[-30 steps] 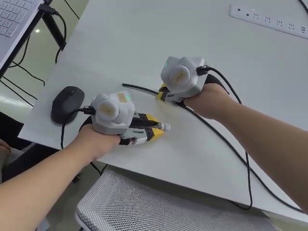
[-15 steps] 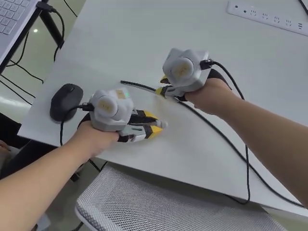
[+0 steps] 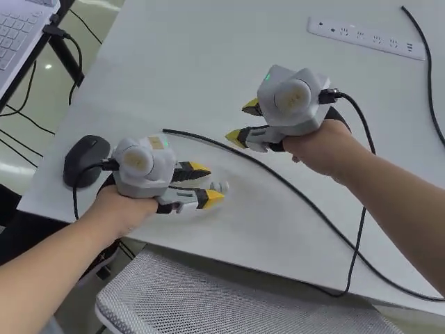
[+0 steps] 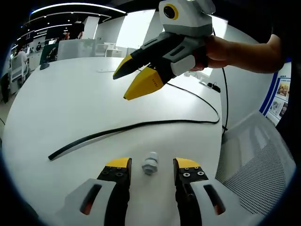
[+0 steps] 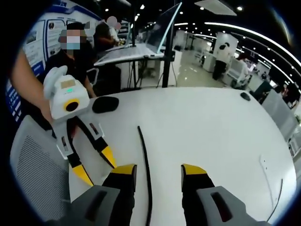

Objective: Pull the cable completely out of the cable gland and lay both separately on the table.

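A small white cable gland (image 3: 219, 186) lies on the white table (image 3: 208, 62), just off the tips of my left gripper (image 3: 205, 184), which is open. In the left gripper view the gland (image 4: 150, 163) sits between the spread jaws of my left gripper (image 4: 152, 165), apart from both. The black cable (image 3: 278, 177) lies loose on the table, separate from the gland. My right gripper (image 3: 242, 122) hovers open above it. In the right gripper view the cable (image 5: 143, 155) runs under the gap of the right gripper (image 5: 158, 169).
A black mouse (image 3: 82, 158) sits at the table's left corner. A white power strip (image 3: 365, 38) lies at the far right. A laptop (image 3: 21, 28) stands on a side stand at the left. A mesh chair (image 3: 208, 299) is below the near edge.
Both grippers have opened. The left one has let go of the gland, which now rests on the table. The right one has released the cable and risen off it.
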### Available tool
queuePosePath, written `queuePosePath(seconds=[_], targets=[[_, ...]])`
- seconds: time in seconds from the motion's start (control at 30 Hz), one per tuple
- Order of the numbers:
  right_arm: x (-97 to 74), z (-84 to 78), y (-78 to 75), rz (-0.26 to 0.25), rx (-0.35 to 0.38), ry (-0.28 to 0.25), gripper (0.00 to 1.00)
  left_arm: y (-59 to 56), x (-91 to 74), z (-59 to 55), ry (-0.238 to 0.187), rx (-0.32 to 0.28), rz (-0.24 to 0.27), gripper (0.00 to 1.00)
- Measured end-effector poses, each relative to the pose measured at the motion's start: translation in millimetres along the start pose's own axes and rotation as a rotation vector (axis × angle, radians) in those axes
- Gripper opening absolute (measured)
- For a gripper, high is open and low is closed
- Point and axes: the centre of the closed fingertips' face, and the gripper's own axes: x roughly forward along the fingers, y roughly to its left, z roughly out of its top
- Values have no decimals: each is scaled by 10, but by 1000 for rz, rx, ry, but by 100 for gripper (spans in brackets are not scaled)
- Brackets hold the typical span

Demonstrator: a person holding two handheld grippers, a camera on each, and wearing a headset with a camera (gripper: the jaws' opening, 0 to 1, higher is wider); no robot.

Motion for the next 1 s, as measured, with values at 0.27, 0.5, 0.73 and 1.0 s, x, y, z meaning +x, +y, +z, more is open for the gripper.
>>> queuePosePath(seconds=[0.27, 0.5, 0.73, 1.0], targets=[[-472, -3, -21, -31, 88, -96, 42, -133, -130, 164, -42, -26, 18, 43], [-879, -51, 47, -46, 138, -152, 48, -219, -266, 271, -73, -34, 52, 49], [-1246, -214, 80, -74, 197, -201, 54, -263, -399, 313, -85, -59, 83, 56], [-1668, -374, 274, -88, 277, -308, 62, -386, -523, 431, -96, -46, 103, 66]])
